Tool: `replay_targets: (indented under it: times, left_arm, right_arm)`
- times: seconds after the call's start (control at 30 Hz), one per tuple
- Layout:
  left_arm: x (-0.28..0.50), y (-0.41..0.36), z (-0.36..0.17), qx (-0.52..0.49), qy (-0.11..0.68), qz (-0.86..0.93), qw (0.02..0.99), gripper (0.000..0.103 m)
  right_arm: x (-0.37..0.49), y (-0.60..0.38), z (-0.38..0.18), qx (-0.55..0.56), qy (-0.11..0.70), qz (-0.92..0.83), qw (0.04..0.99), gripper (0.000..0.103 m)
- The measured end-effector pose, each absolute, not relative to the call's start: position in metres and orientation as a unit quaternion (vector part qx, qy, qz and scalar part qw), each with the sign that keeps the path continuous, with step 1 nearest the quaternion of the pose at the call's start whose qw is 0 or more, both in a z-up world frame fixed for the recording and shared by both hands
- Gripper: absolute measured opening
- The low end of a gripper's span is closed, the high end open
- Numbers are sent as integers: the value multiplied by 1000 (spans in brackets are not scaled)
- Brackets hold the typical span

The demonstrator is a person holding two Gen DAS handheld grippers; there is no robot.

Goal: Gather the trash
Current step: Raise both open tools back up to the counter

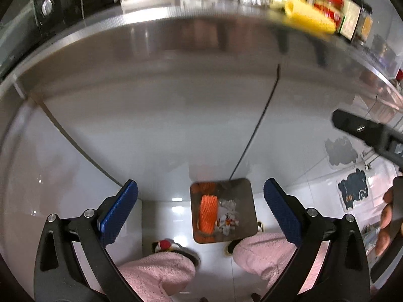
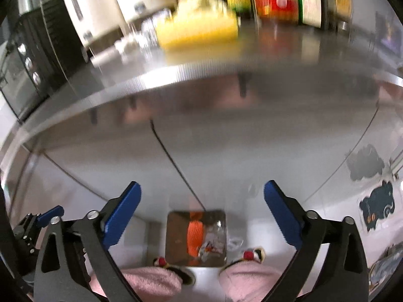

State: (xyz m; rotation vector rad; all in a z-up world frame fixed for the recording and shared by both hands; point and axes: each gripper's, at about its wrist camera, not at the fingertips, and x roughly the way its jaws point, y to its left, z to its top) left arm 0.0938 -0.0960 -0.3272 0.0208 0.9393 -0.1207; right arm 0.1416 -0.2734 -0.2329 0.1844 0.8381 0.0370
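We see the bin [image 1: 223, 210] on the floor below the surface [image 1: 176, 15], holding orange foam netting [image 1: 208, 214] and crumpled wrappers [image 1: 228, 217]; left gripper [image 1: 200, 209] and right gripper [image 2: 202, 216] fingers spread, empty.

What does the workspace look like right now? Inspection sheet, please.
Surface: steel counter, front part bare.
Job's things: metal bin on the floor holds an orange foam net and crumpled wrappers.
Clutter: yellow item, blurred, with jars and bottles at the counter's back.
Grippers: left claw open, empty; right claw open, empty.
Cables: nothing seen.
Surroundings: steel cabinet doors, white floor tiles, toaster oven, the person's pink fleece legs.
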Motion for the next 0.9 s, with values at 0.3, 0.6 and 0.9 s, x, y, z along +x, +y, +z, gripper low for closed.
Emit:
replay_targets:
  times: [0.3,0.6,0.9]
  left_arm:
    - [105,-91,-250,11,417,-66,906,94]
    - [162,-93,-204,11,402,-51,914,71]
    - [209,-92,-189,13,396,-40,917,66]
  right_arm:
    - [156,-284,-154,80,367,30,926,99]
    - [219,-272,-137,77,383,63,918,73]
    - [268,-277,-152,65,403,36,912,70]
